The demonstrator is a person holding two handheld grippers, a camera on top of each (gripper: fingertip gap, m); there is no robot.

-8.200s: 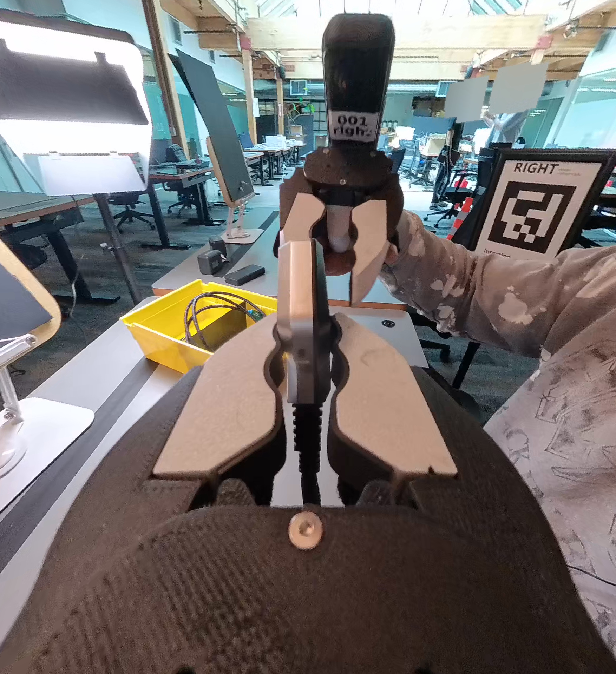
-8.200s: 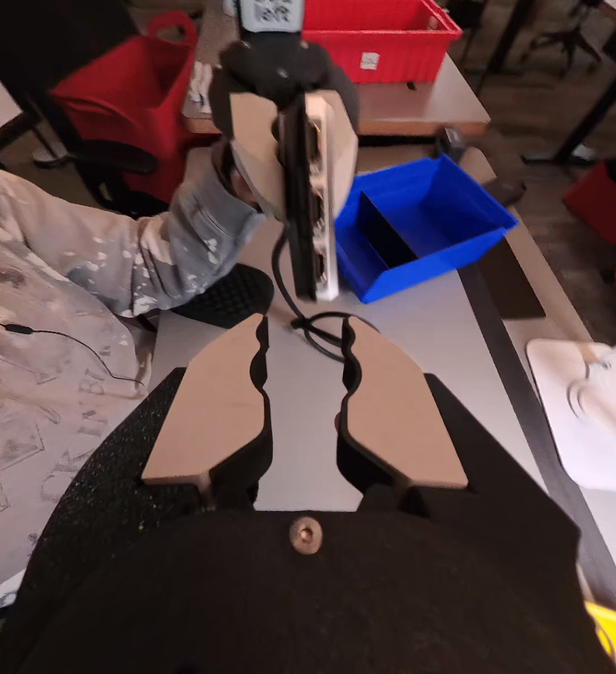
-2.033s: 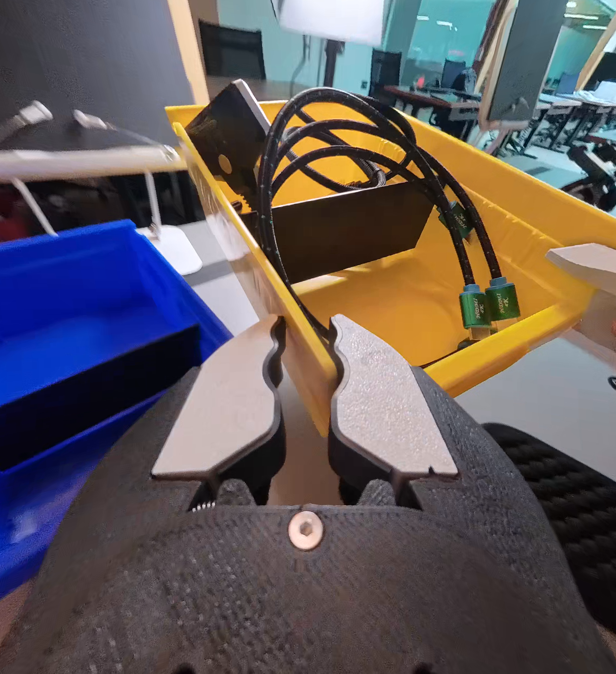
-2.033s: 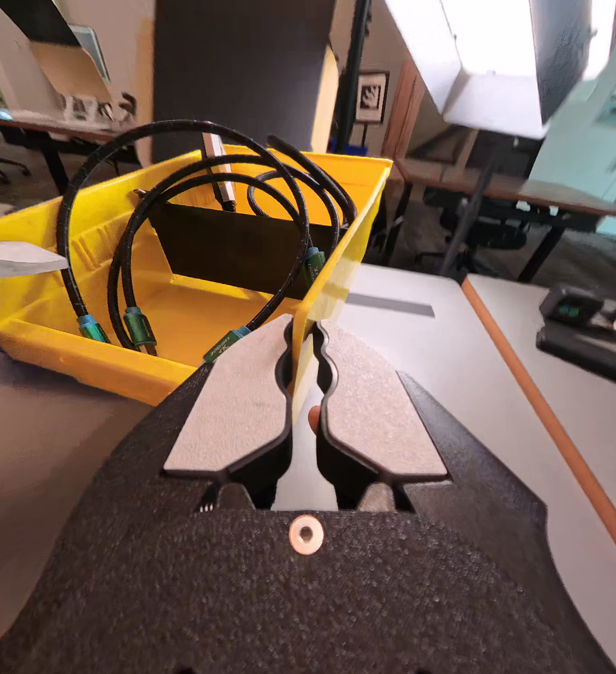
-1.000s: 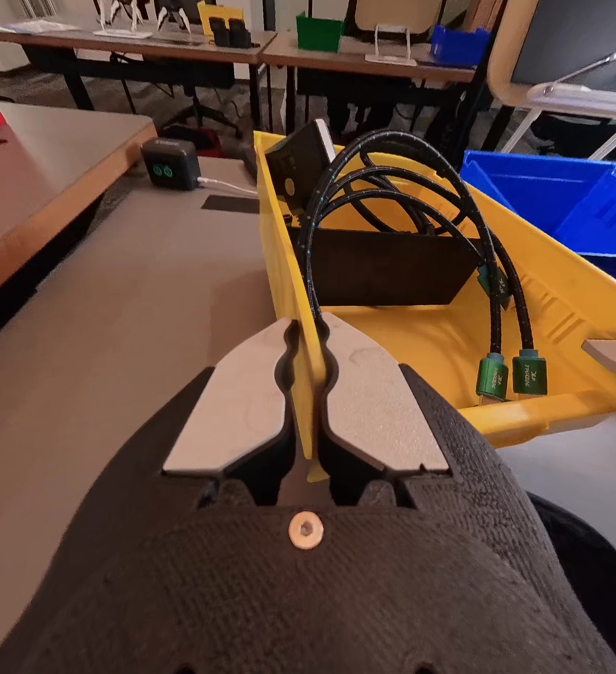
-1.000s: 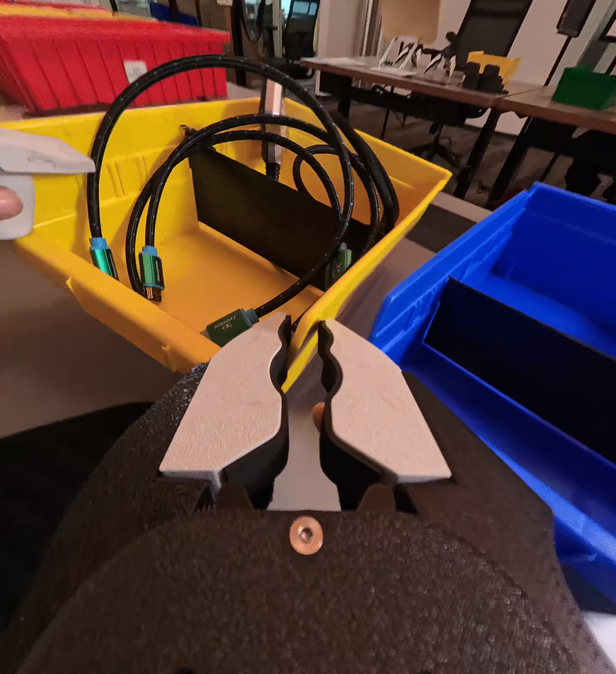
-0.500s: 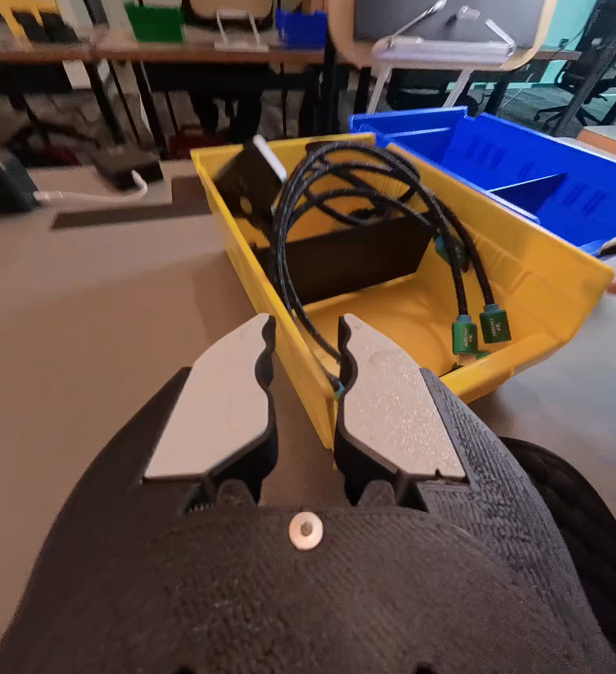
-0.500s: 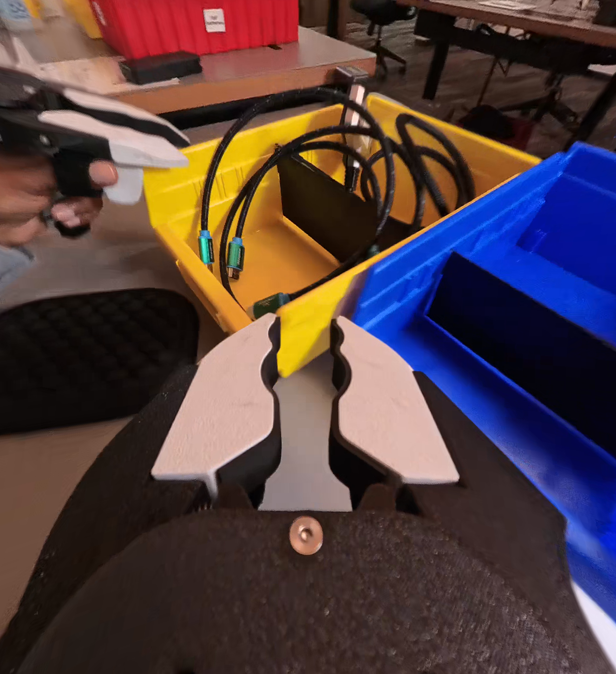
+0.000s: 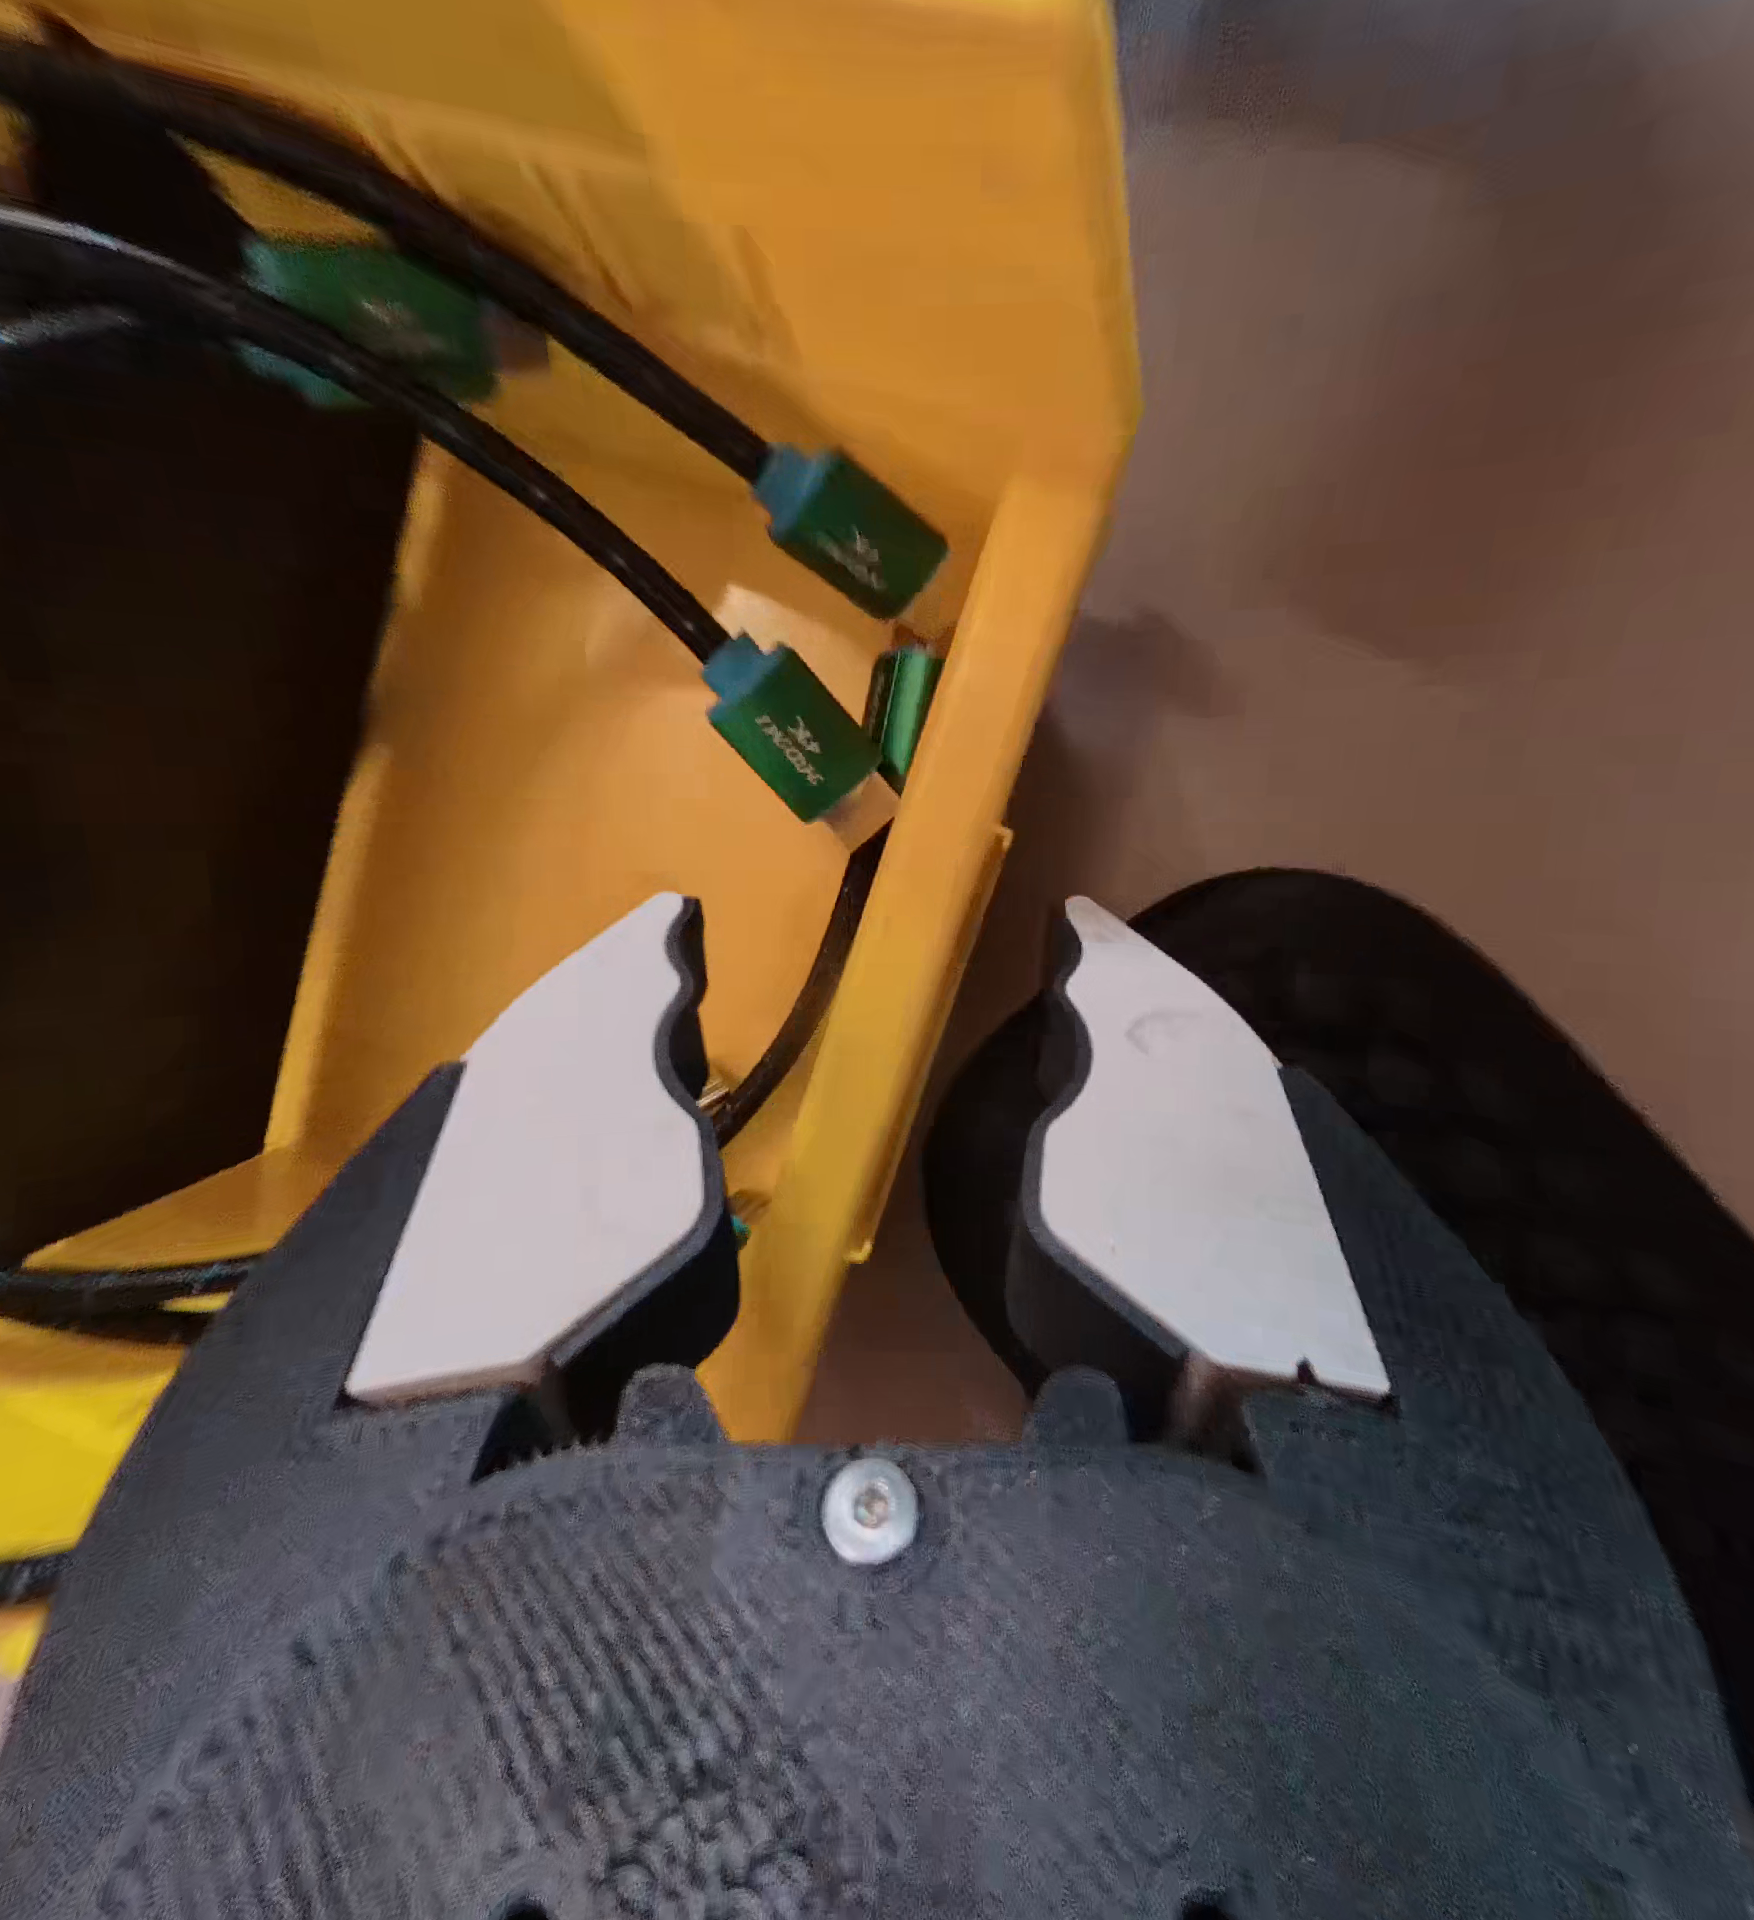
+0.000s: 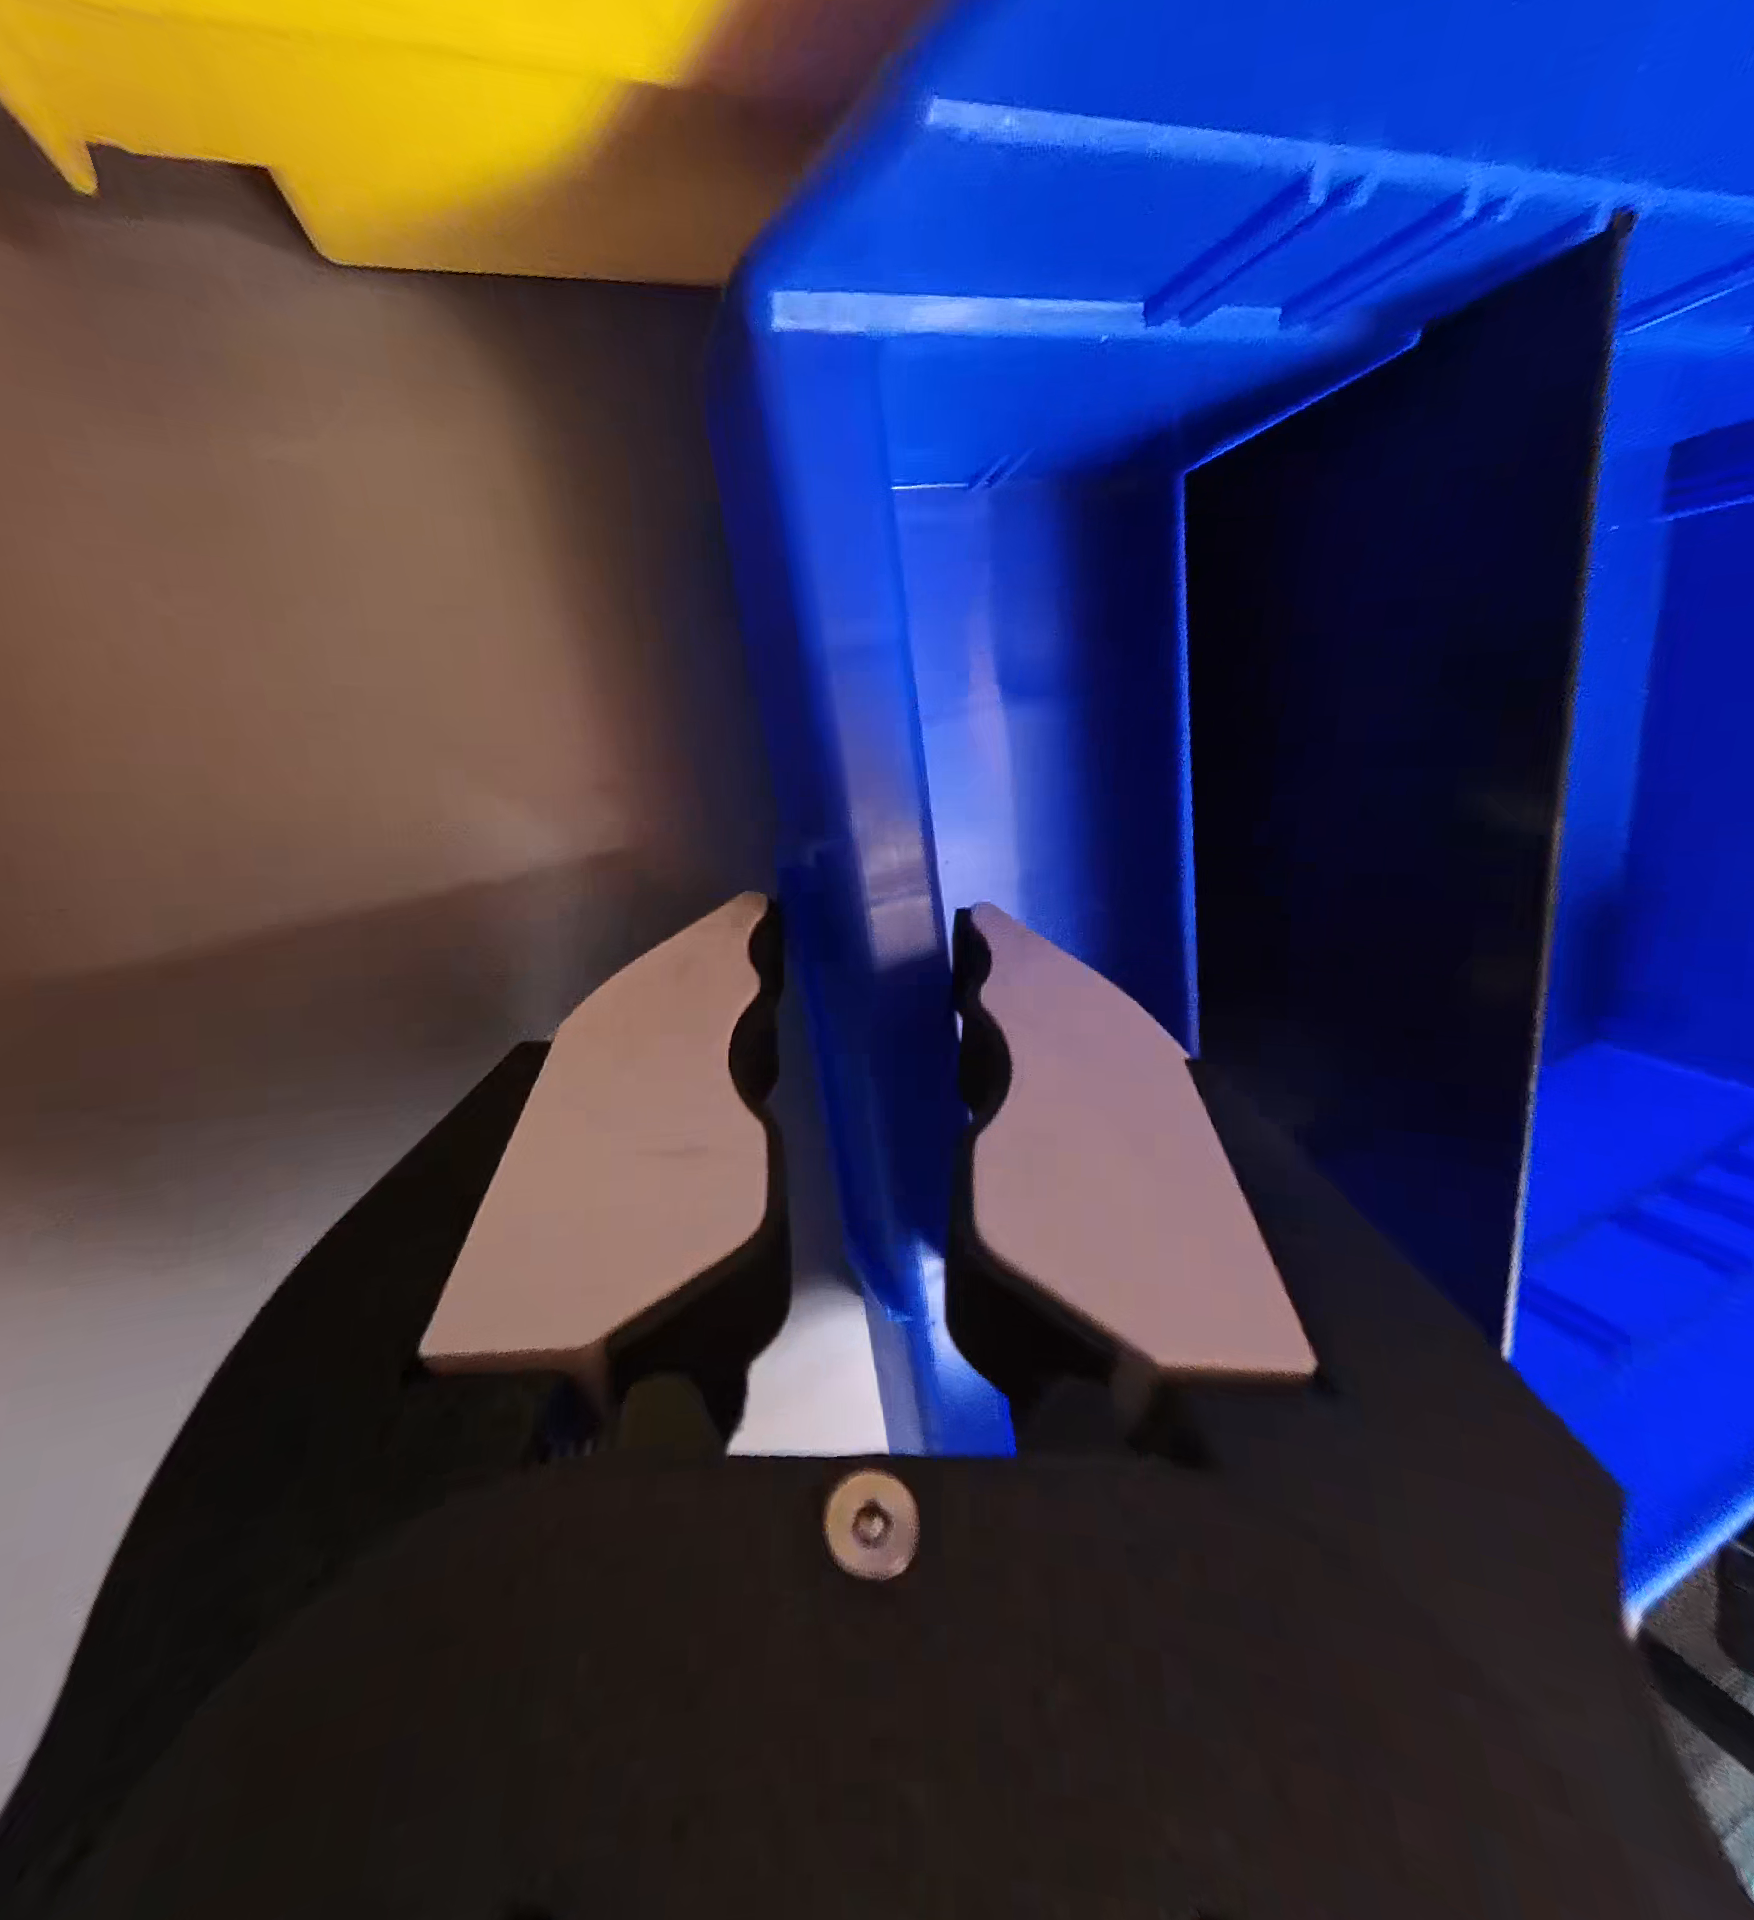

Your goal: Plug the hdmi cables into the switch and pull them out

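Left wrist view: cables with green plugs lie in the yellow bin, plugs against its near wall. My left claw gapes, straddling that wall, a black mat beside. My right claw stands apart, straddling the blue bin wall on the tabletop.

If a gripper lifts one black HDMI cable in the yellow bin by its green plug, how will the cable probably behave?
The cable would probably trail limply, since it curves loosely inside the yellow bin. The green plug looks rigid and flat-sided, likely giving a firm grip. Neighbouring cables may drag along.
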